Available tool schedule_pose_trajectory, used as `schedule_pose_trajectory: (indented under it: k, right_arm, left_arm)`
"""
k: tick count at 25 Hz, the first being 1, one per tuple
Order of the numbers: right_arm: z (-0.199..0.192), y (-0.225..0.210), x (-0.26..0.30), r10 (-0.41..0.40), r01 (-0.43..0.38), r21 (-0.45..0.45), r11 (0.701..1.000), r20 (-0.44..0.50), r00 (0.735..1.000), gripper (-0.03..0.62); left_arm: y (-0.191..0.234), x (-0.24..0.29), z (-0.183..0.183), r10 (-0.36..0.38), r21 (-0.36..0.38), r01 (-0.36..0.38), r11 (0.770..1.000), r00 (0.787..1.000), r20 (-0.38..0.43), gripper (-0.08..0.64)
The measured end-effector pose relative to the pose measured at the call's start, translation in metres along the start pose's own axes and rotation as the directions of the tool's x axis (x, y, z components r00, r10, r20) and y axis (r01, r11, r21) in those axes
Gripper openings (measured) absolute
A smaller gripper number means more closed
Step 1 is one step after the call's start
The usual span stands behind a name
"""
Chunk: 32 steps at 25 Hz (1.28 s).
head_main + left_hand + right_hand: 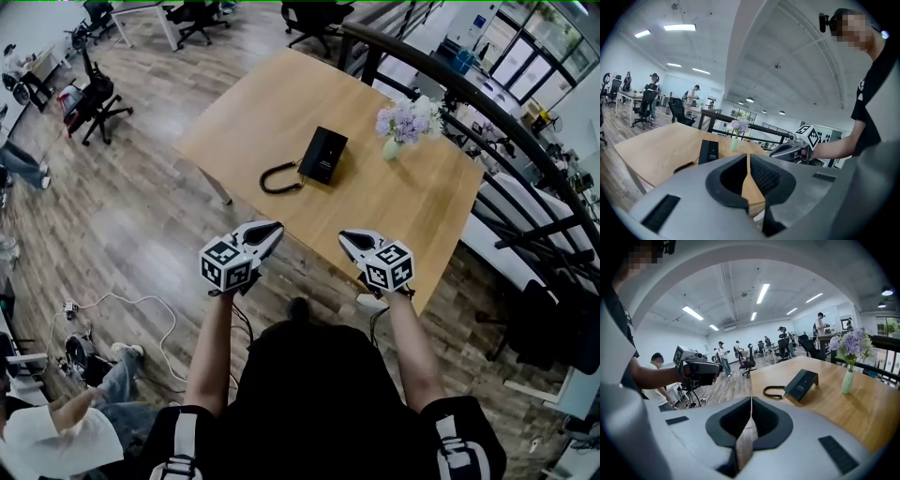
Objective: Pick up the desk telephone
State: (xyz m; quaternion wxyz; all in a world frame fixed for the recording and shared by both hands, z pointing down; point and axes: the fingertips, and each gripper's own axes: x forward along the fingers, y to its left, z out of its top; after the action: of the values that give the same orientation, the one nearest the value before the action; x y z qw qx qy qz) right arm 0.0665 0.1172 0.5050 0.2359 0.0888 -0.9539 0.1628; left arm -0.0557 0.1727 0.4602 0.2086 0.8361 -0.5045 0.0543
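While both claws hang at the near edge of the surface (272, 103), neither carries anything.

Item, left claw (269, 228): jaws pressed together, nothing between them, well short of the task's thing.

Item, right claw (346, 236): jaws likewise pressed together and empty, about level with its partner.

Item, desk telephone (323, 155): black, resting mid-surface, untouched. In the head view it lies at 1 o'clock from the left claw and 11 o'clock from the right, so it sits between their two lines of approach. Its long axis runs roughly 12 to 6, leaning slightly toward 1, with the near end facing the person. Neither claw is clearly nearer, though the right looks marginally so.

Item, coiled cord (279, 178): curls off the telephone's near left corner at 8 o'clock, on the left claw's side.

Item, vase of lilac flowers (401, 131): farther off, at 2 o'clock from the telephone and apart from it.

Judgement: both claws must spread before any grasp.
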Motion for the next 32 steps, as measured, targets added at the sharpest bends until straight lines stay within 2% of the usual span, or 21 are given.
schedule_pose_trajectory:
  k: [16,32]
  right_arm:
    - [-0.004,0.005,0.026,0.01,-0.009,0.021,1.0,-0.016,1.0,0.025]
    - [0.006,-0.057,0.021,-0.005,0.007,0.06,0.998,-0.018,1.0,0.025]
  left_arm:
    - [0.023,-0.013,-0.013,0.011,-0.016,-0.012,1.0,0.999,-0.036,0.023]
    - [0.042,0.037,0.002,0.015,-0.037,-0.018,0.999,0.997,-0.081,0.023]
